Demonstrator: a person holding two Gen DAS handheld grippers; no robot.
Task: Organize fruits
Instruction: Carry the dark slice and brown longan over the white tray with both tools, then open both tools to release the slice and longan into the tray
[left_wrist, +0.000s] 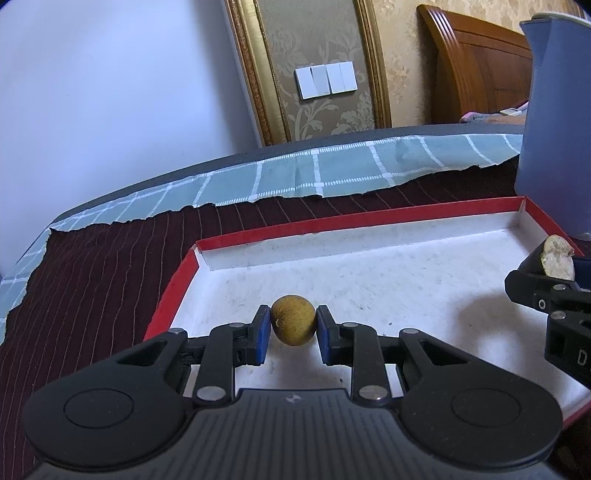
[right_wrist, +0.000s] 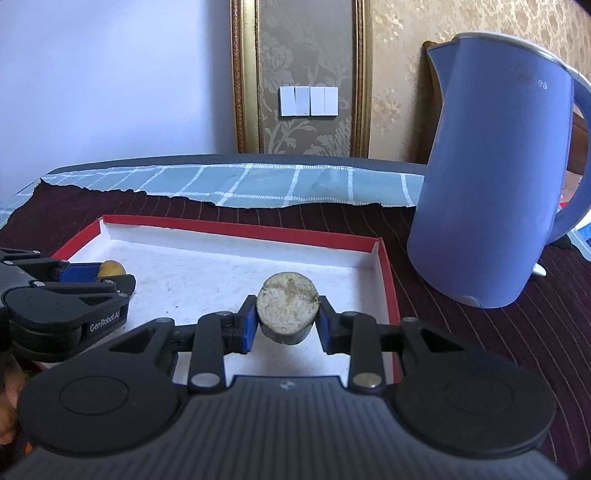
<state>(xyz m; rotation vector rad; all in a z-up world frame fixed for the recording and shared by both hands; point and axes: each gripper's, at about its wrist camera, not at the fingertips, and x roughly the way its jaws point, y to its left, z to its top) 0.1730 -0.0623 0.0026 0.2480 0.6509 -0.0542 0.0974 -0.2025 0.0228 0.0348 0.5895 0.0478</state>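
My left gripper (left_wrist: 293, 326) is shut on a small round brown fruit (left_wrist: 293, 319), its blue pads pressing both sides, above the near left part of a shallow white tray with a red rim (left_wrist: 258, 236). My right gripper (right_wrist: 287, 321) is shut on a cut fruit piece (right_wrist: 287, 306) with a pale, rough cut face and dark skin, held over the tray's (right_wrist: 236, 230) right half. The right gripper (left_wrist: 554, 273) with its fruit piece (left_wrist: 557, 258) shows at the left wrist view's right edge; the left gripper (right_wrist: 110, 275) and round fruit (right_wrist: 110, 268) show at the right wrist view's left.
A tall blue electric kettle (right_wrist: 491, 184) stands just right of the tray on a dark red striped cloth (right_wrist: 480, 332). A green checked cloth (left_wrist: 332, 173) covers the table's far edge. Behind are a wall, light switches (right_wrist: 308, 101) and a wooden headboard (left_wrist: 480, 66).
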